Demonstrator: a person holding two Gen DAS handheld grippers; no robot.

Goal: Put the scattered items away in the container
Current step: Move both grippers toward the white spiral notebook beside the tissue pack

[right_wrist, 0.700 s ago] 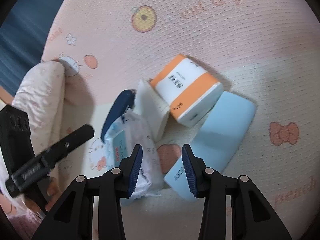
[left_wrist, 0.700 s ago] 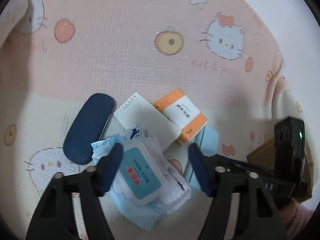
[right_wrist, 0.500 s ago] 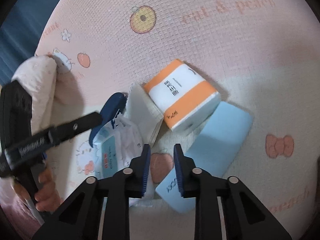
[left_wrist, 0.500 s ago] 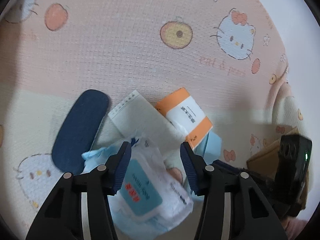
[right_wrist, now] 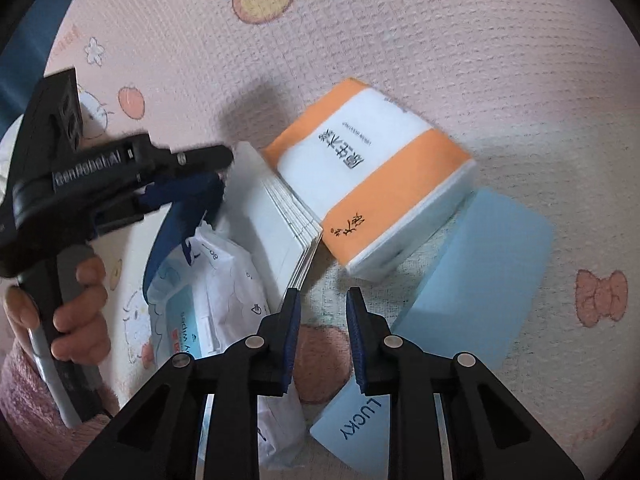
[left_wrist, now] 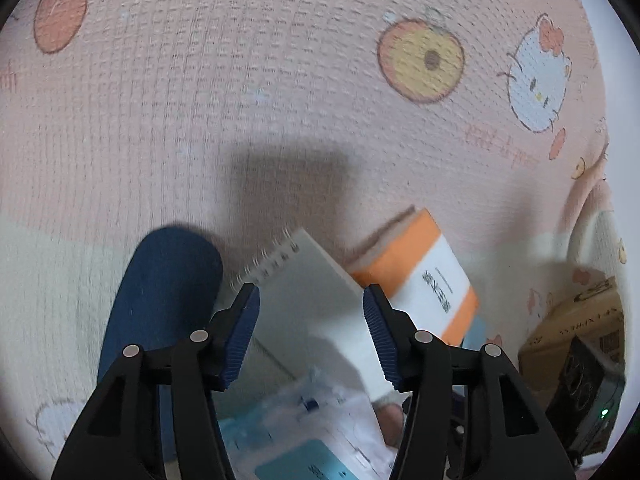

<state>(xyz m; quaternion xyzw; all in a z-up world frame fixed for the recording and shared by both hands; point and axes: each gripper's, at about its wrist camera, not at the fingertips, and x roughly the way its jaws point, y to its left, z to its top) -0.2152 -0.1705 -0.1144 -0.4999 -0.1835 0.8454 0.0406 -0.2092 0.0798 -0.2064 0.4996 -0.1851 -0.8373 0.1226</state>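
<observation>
Nothing looks tidied yet from where I sit. All five loose items lie bunched together on the pink cartoon-print mat (right_wrist: pixel 460 60): the orange-and-white tissue pack (right_wrist: pixel 372 196), the spiral notebook (right_wrist: pixel 276 224) leaning against its side, the crinkly wet-wipes pack (right_wrist: pixel 208 304), the dark blue glasses case (left_wrist: pixel 160 292) and the light blue case marked LUCKY (right_wrist: pixel 460 312). The only container I can find is a cardboard box (left_wrist: pixel 576 332) at the right edge of the left wrist view, well apart from the pile, and I cannot see whether anything is inside it.

My left gripper (left_wrist: pixel 312 328) has its fingers spread wide and hangs over the notebook, with the spiral edge just ahead of the left pad; the wipes pack sits below, between the arms. It pinches nothing. My right gripper (right_wrist: pixel 320 336) has its fingers drawn close with a narrow gap between them, nothing held, poised over the mat near the notebook's lower corner and between the wipes pack and the LUCKY case.

My judgement: the task is at its very start, with the first pick under way, likely the notebook. All five items remain to be carried to the box.
</observation>
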